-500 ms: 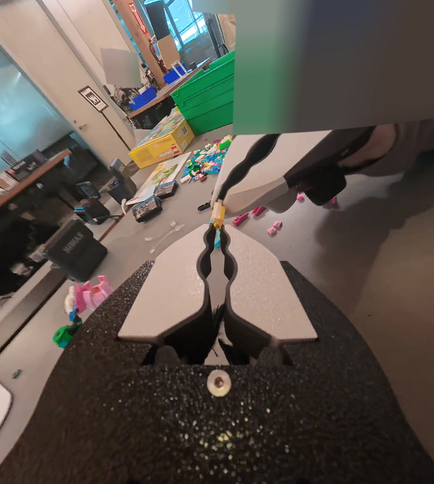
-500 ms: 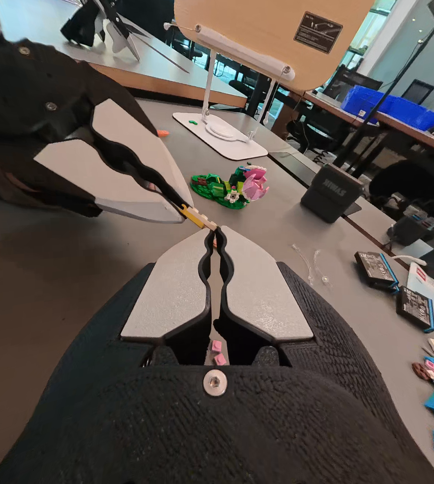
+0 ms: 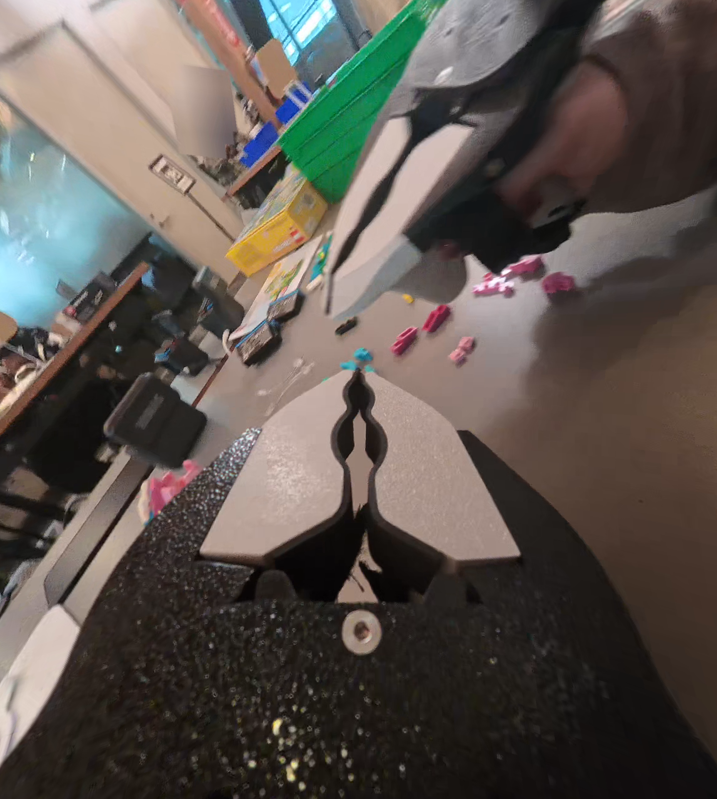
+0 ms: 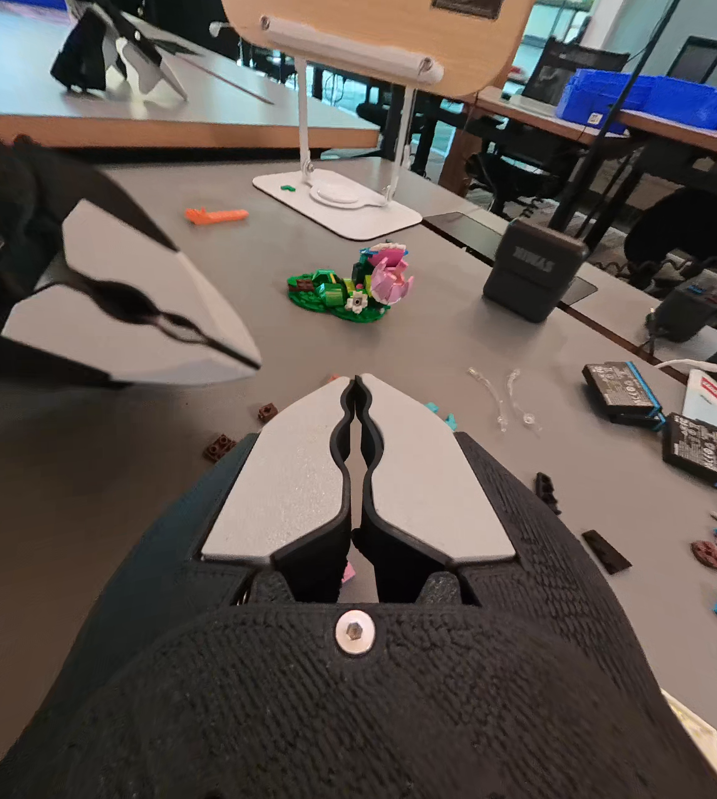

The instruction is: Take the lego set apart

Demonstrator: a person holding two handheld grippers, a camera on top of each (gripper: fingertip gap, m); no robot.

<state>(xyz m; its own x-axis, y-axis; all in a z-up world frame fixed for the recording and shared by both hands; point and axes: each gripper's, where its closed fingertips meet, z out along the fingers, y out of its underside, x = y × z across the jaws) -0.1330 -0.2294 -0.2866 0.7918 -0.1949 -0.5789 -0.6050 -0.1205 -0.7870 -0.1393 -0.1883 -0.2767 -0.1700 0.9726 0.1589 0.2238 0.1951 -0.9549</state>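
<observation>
Right wrist view is showing a grey table [image 4: 456, 328], with the green-and-pink lego set [image 4: 350, 283] sitting at twelve o'clock, well apart from both grippers. Right gripper [image 4: 354, 379] and left gripper [image 4: 257, 362] are each clenched on nothing visible. Two brown bricks [image 4: 242, 430] are lying at ten o'clock; low sweeps risk scattering them.

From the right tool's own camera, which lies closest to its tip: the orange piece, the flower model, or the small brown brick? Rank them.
Measured from the right tool:
1. Small brown brick, just left of the tip.
2. Flower model, ahead on the table.
3. Orange piece, farther back, to the left.
</observation>
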